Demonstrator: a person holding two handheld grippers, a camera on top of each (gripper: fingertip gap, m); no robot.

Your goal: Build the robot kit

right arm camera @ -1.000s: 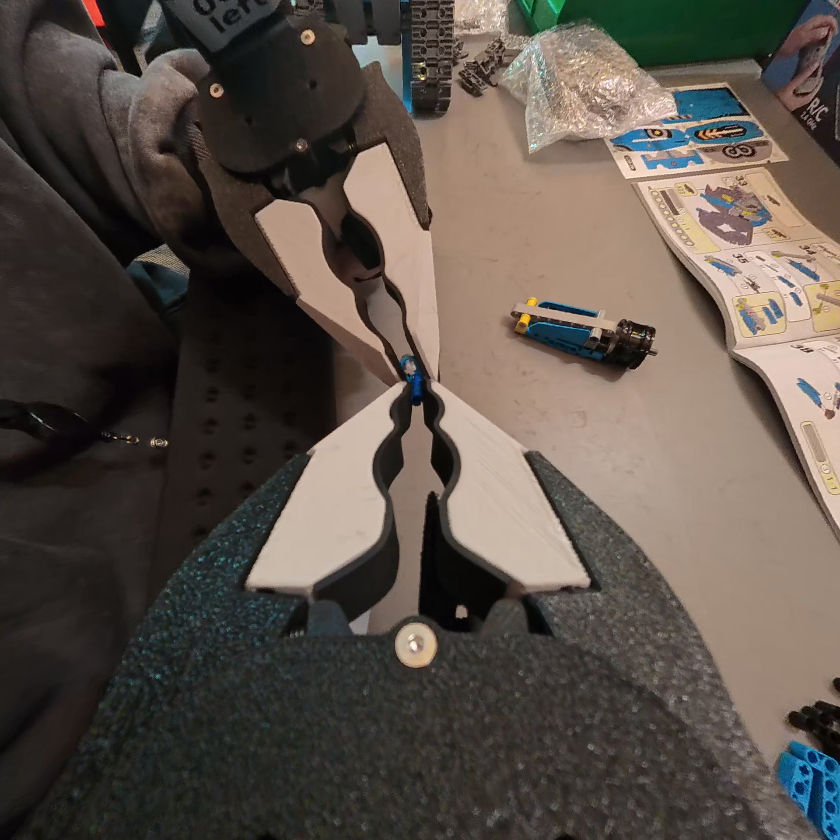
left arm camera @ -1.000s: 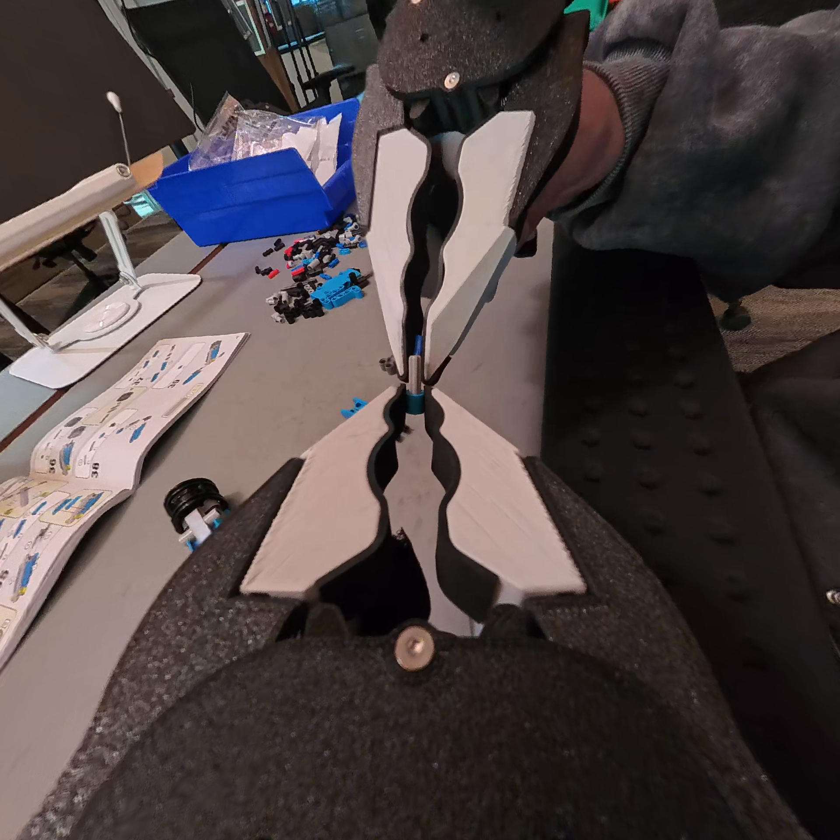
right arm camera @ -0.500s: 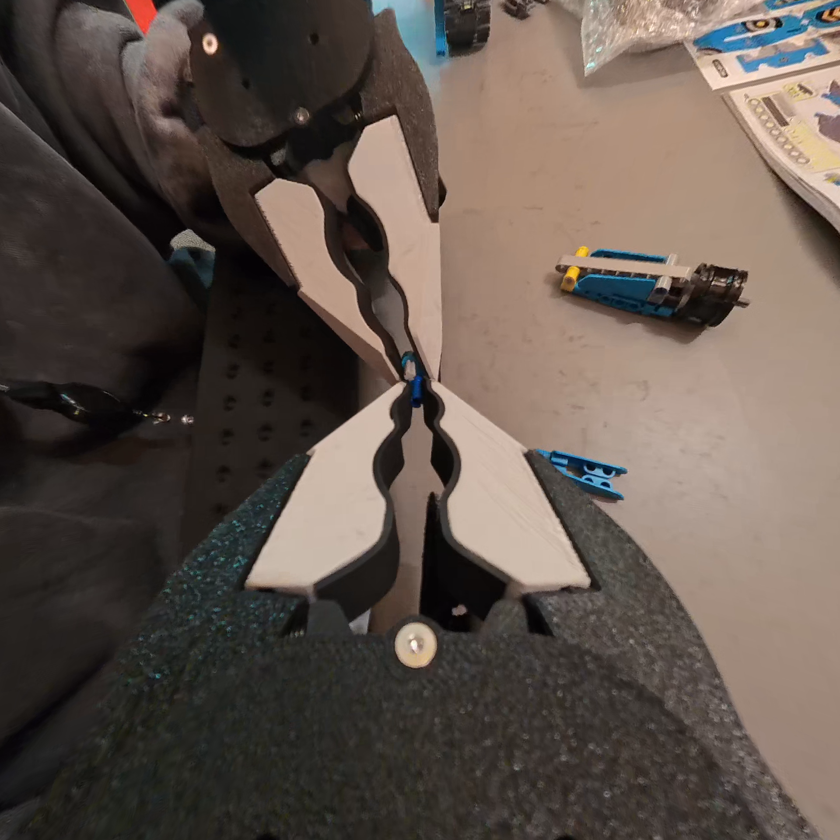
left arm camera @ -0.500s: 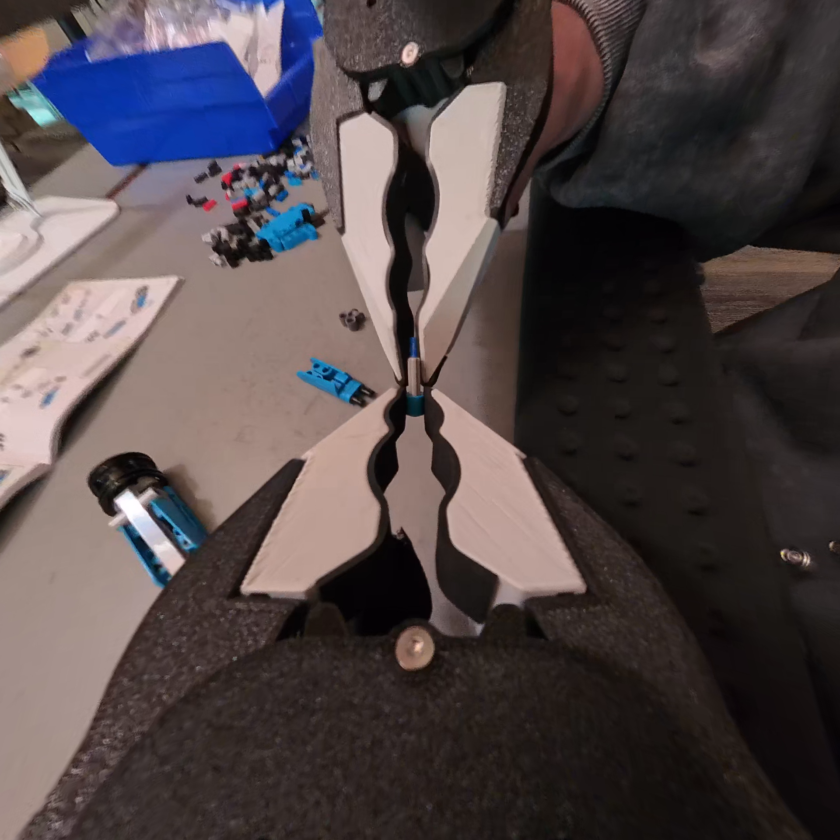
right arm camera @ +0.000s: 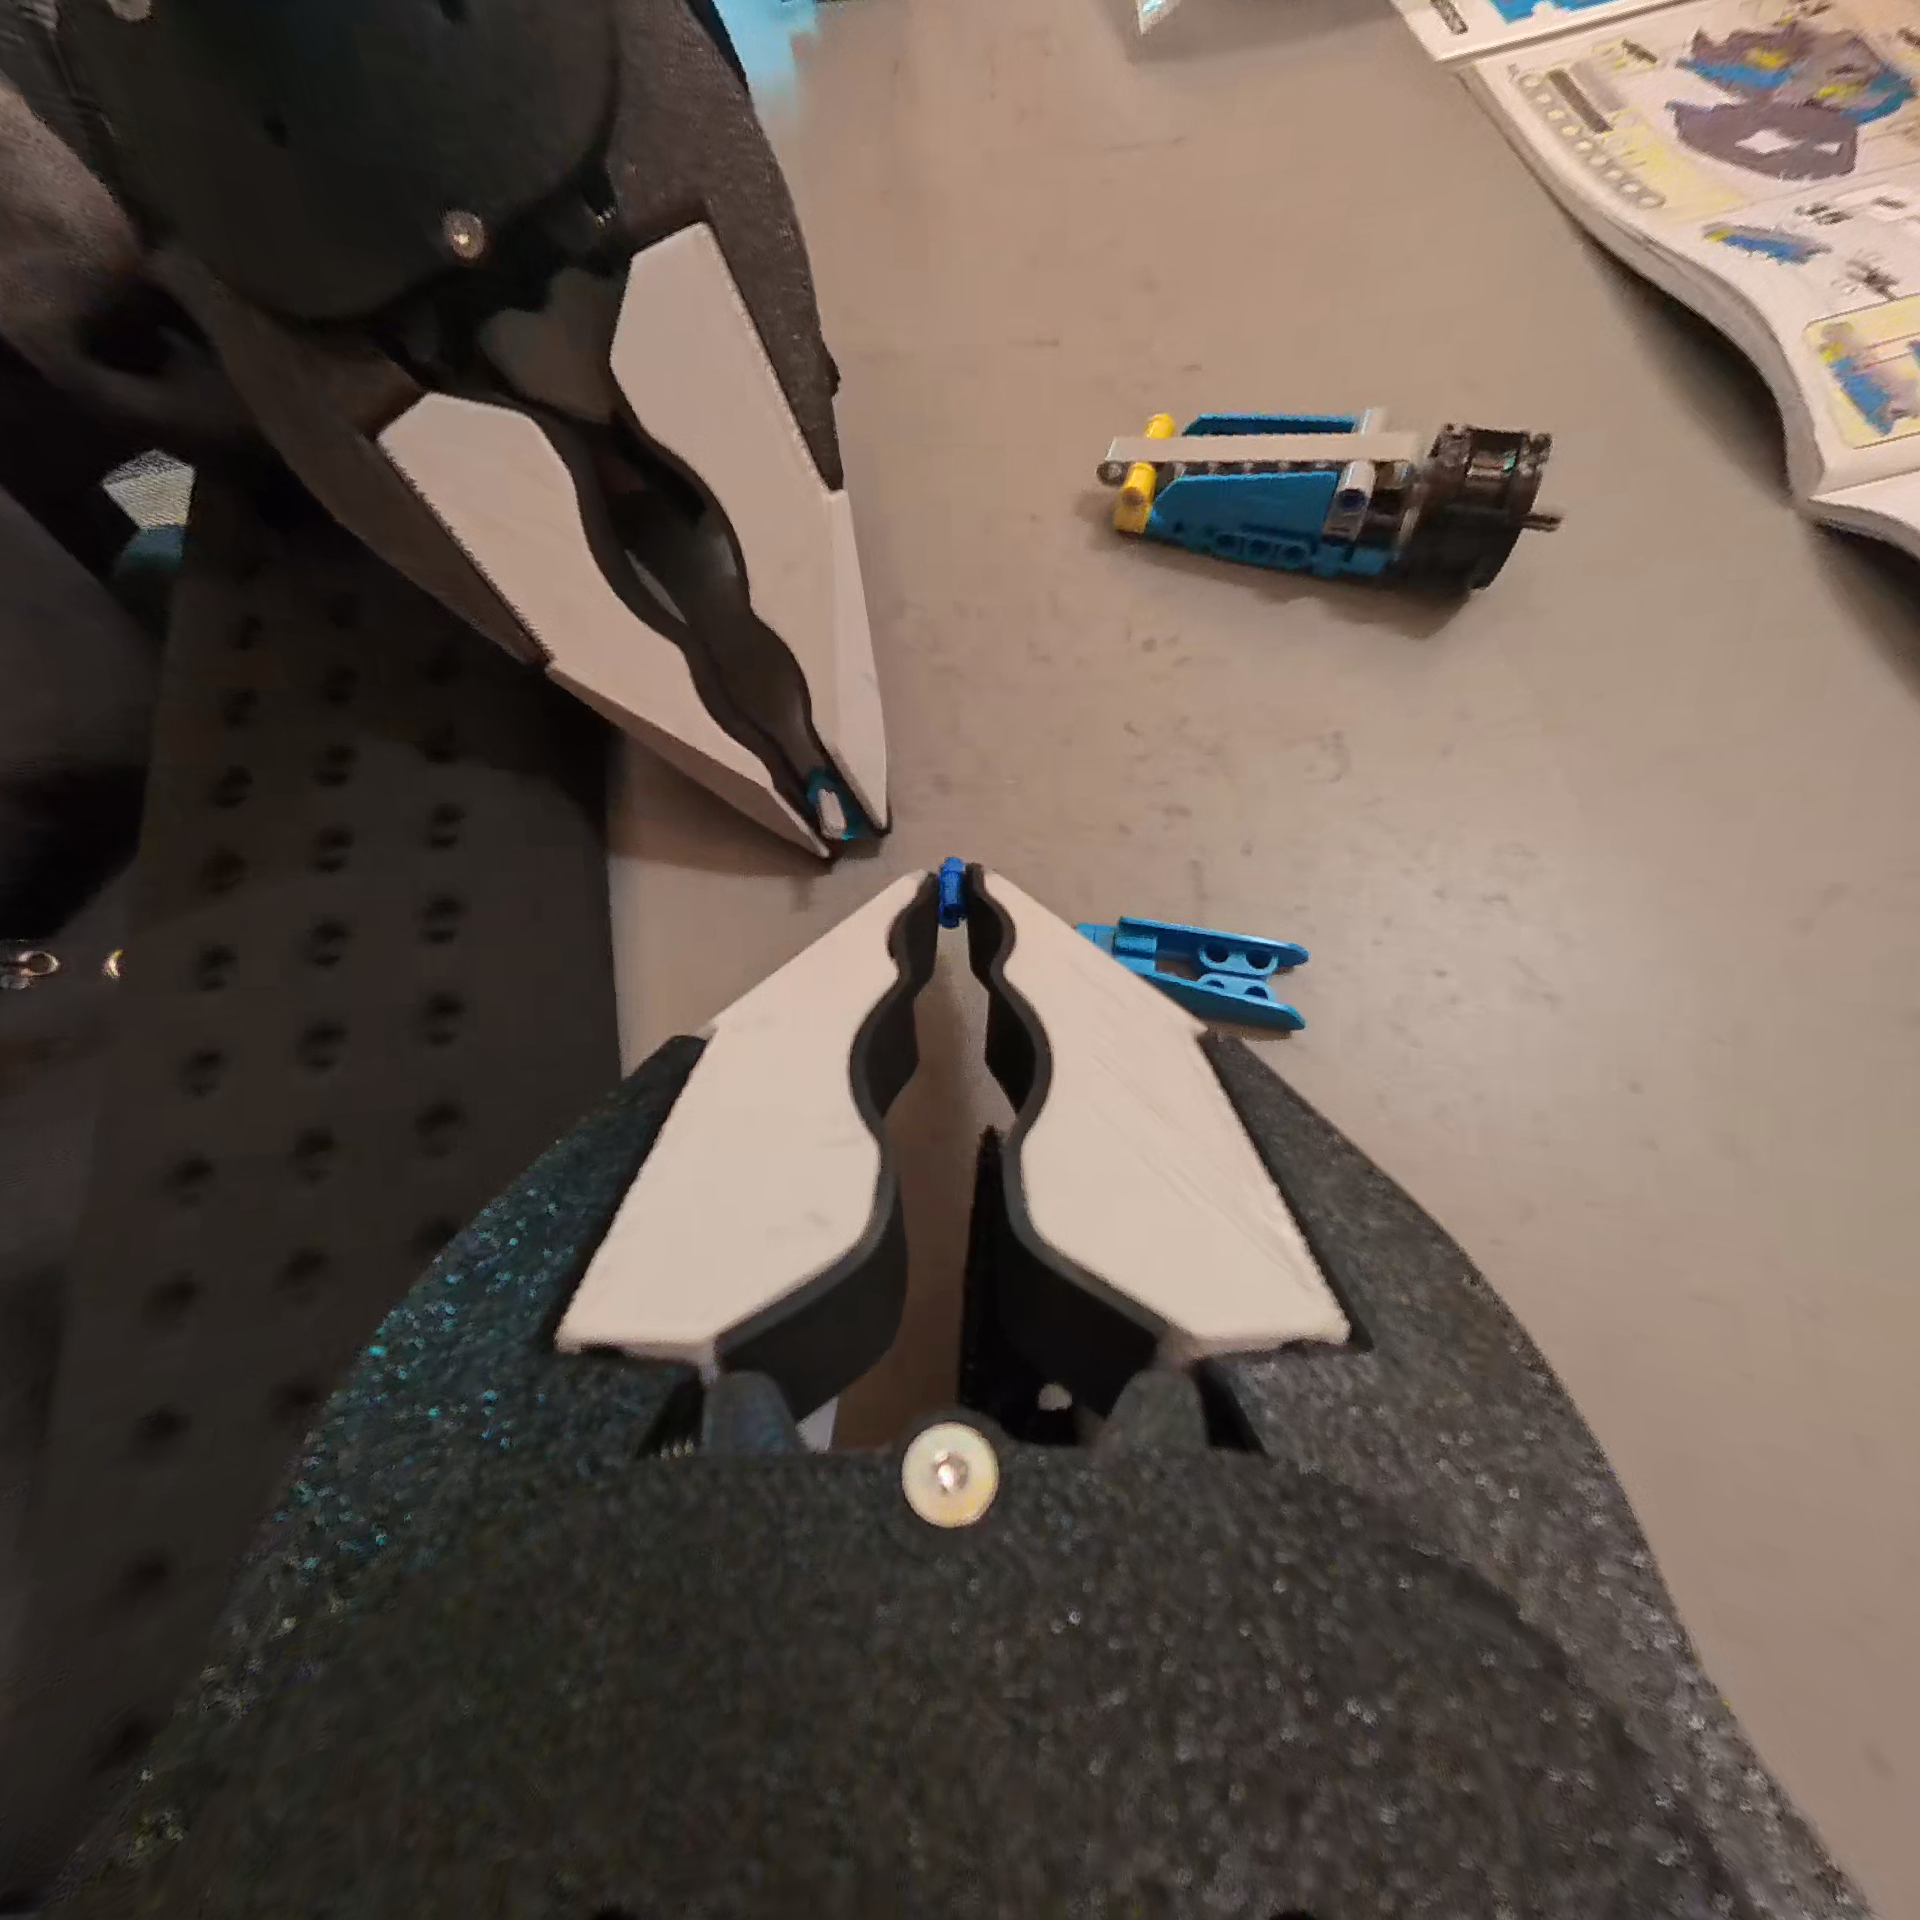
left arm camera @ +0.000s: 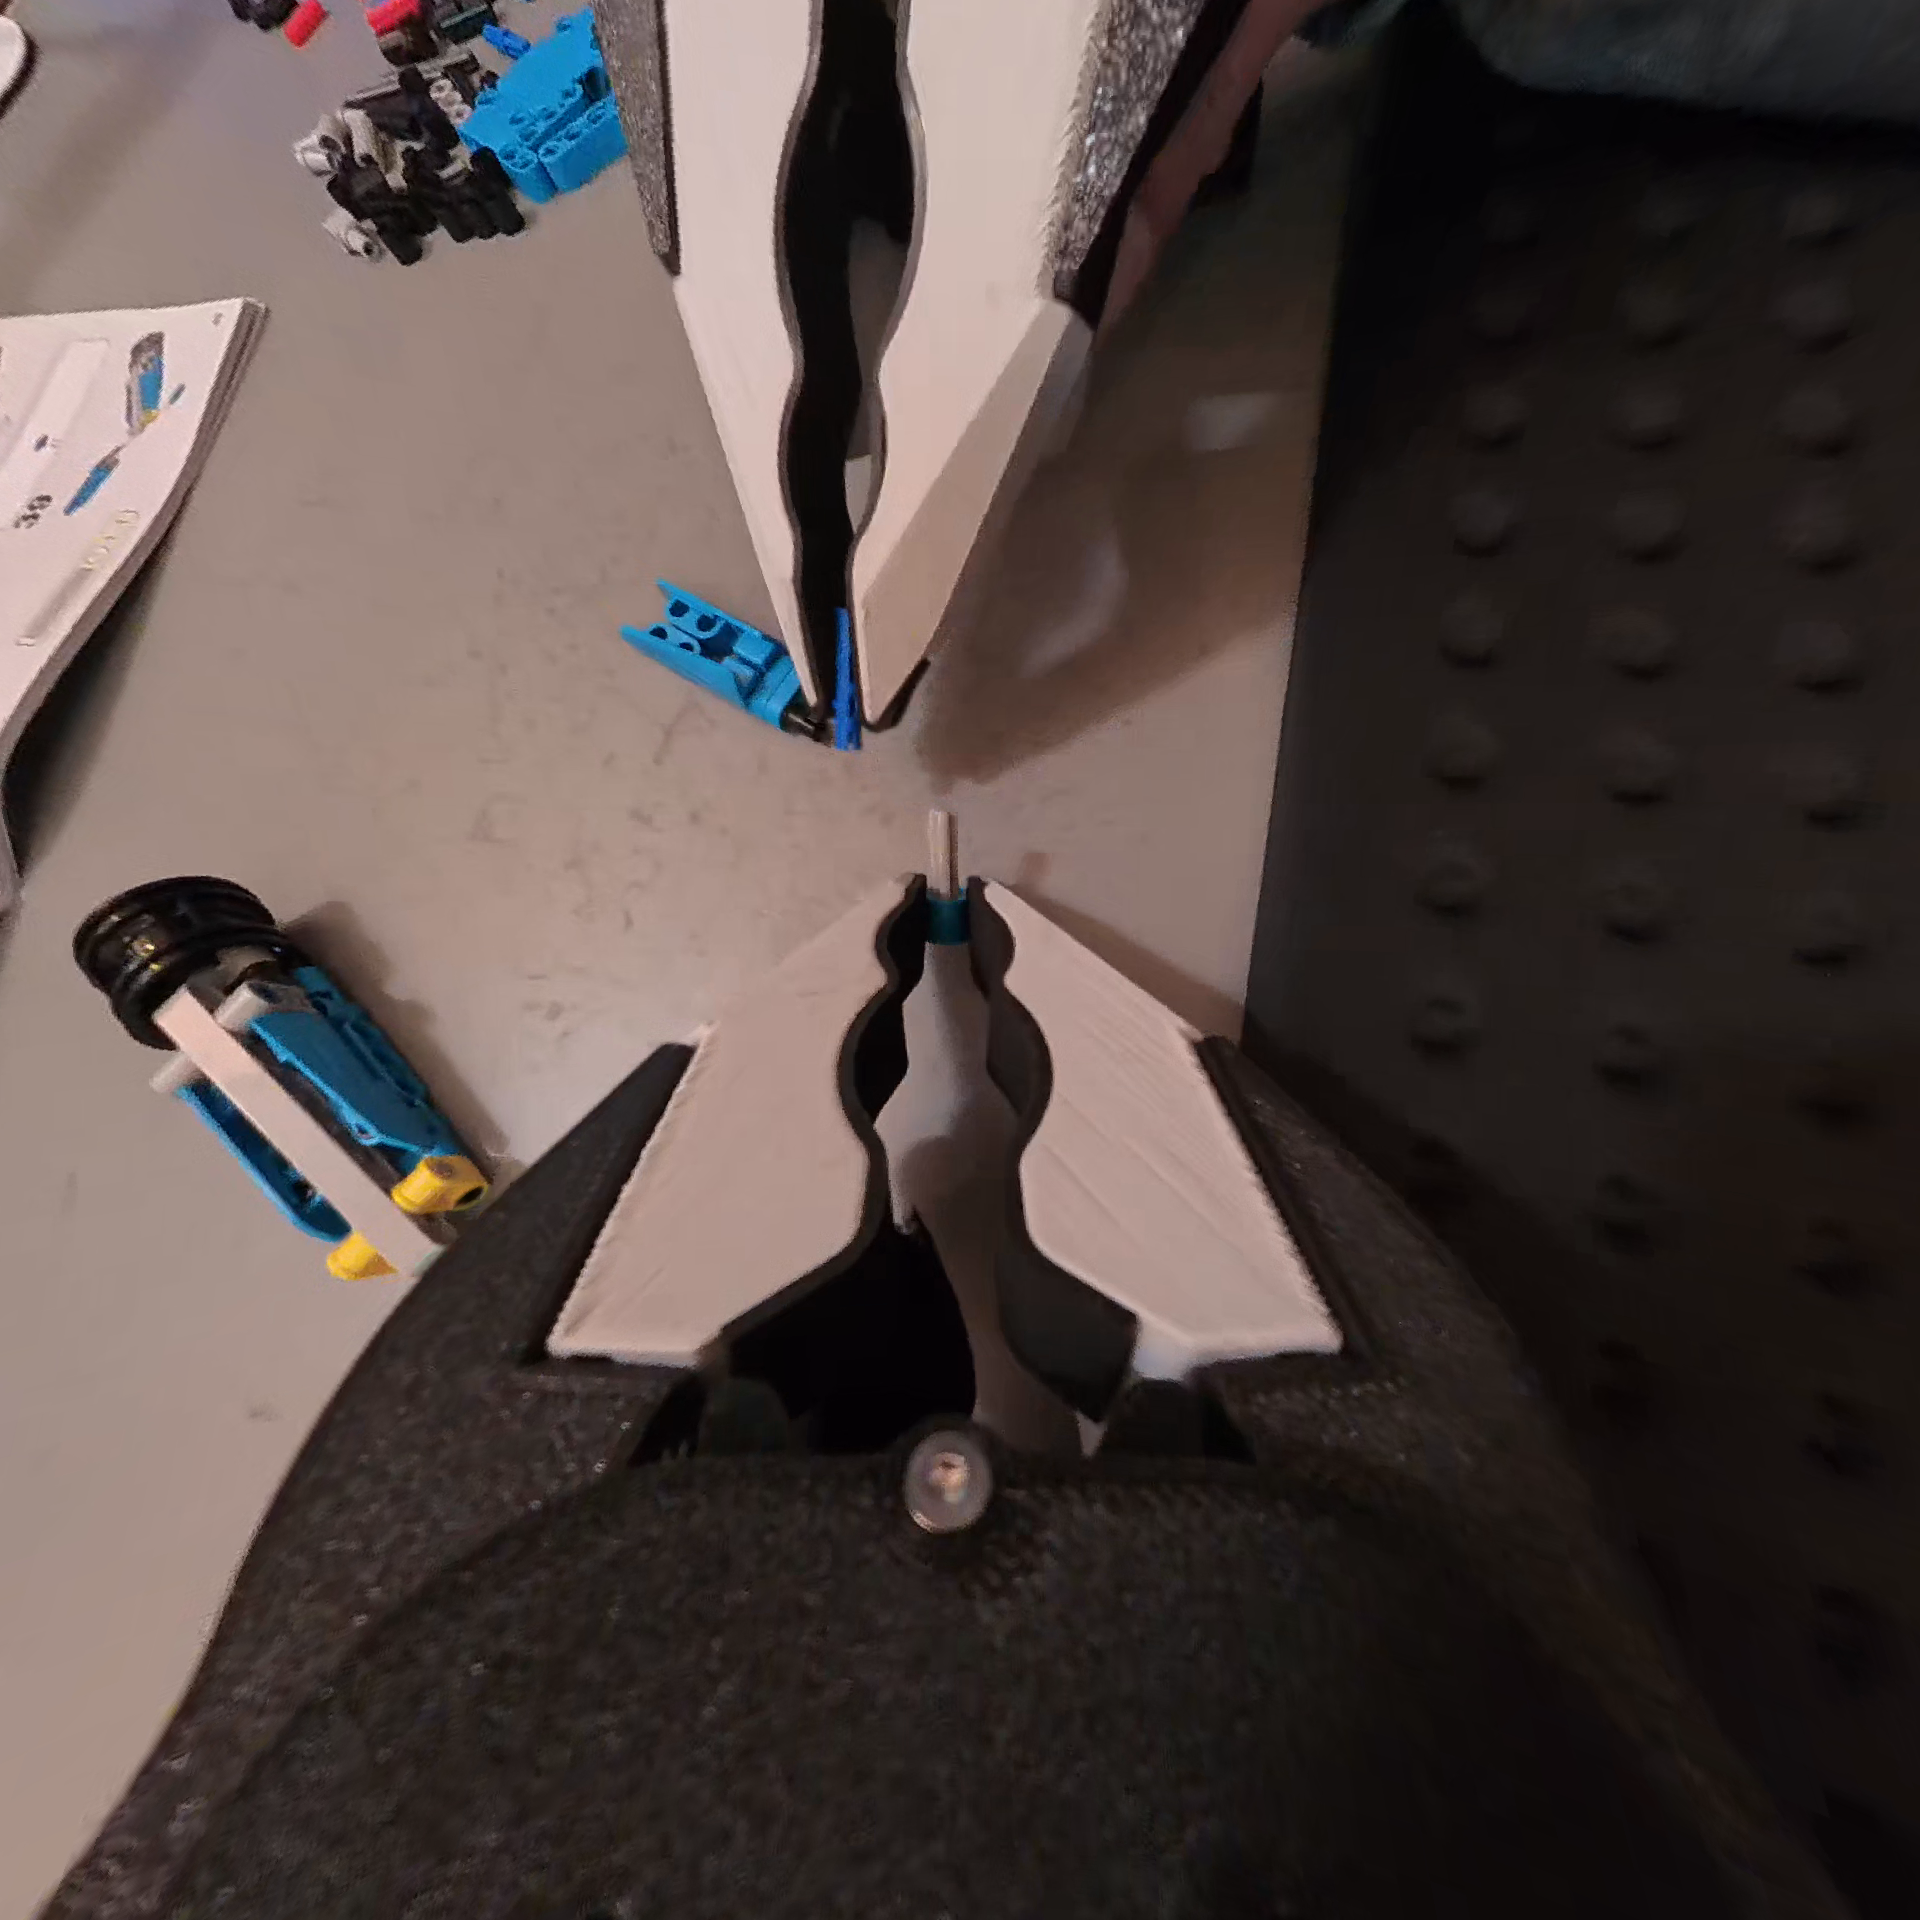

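Observation:
My left gripper (left arm camera: 943,896) is shut on a small teal bush (left arm camera: 945,923) with a short pale axle (left arm camera: 940,840) sticking out of its tips. My right gripper (right arm camera: 951,885) is shut on a small dark blue pin (right arm camera: 949,896). The two grippers point tip to tip low over the grey table (left arm camera: 468,727), with a small gap between the axle and the pin. The right gripper also shows in the left wrist view (left arm camera: 847,712), with the pin (left arm camera: 844,670) in it. The left gripper also shows in the right wrist view (right arm camera: 844,816).
A blue assembly with a black round end (left arm camera: 281,1060) (right arm camera: 1330,499) lies on the table. A small blue part (left arm camera: 707,655) (right arm camera: 1195,966) lies by the right gripper. An open instruction booklet (left arm camera: 94,468) (right arm camera: 1714,208), a pile of loose parts (left arm camera: 447,156) and a black dotted mat (left arm camera: 1610,727) (right arm camera: 312,935) surround them. Less than 4 cm separates the two grippers' tips.
The two grippers were tip to tip with the pin and axle touching; they have drawn apart, each keeping its own piece, and both sit lower over the table.

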